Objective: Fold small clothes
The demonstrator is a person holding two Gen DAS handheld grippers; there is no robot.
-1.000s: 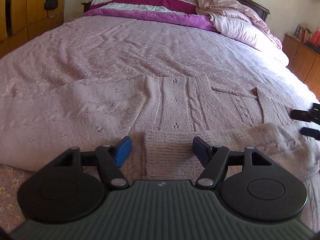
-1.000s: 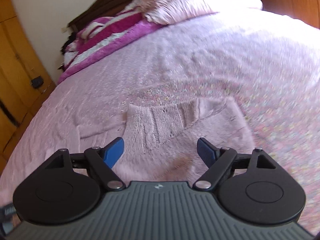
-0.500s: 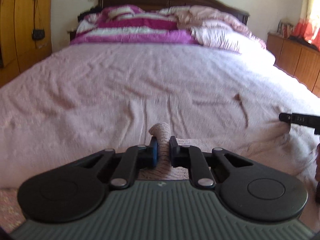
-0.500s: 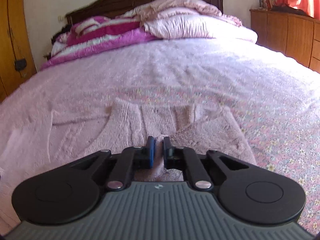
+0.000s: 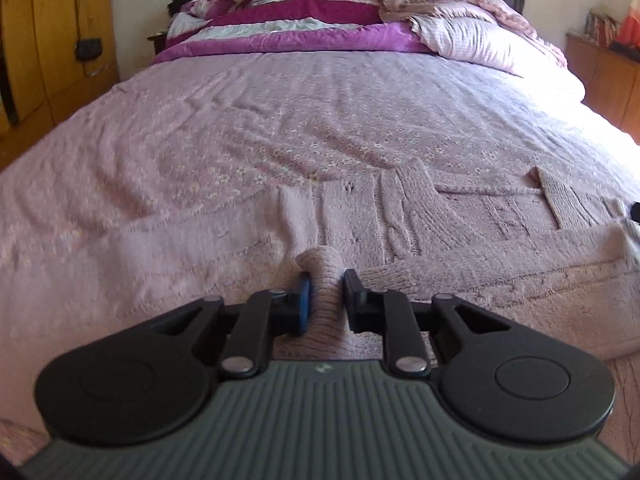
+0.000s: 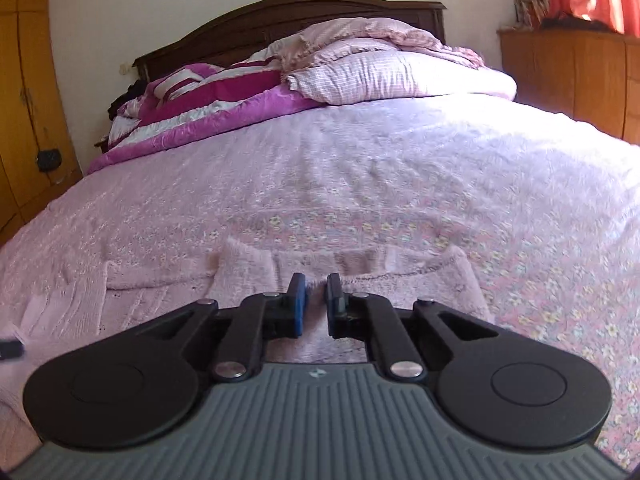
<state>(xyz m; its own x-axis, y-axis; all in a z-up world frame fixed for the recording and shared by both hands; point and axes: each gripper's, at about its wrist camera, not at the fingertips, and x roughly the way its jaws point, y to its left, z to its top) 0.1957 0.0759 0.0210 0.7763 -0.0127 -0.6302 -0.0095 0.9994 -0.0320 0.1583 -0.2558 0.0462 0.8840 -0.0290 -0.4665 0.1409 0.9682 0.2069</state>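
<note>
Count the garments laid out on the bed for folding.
1: a pink knitted sweater spread at the near edge of the bed, gripped by the left gripper and right gripper. Others may lie out of view.

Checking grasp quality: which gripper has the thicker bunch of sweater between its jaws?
The left gripper: a rolled hump of the pink knit sweater bulges up between its jaws. The right gripper pinches only a thin edge.
</note>
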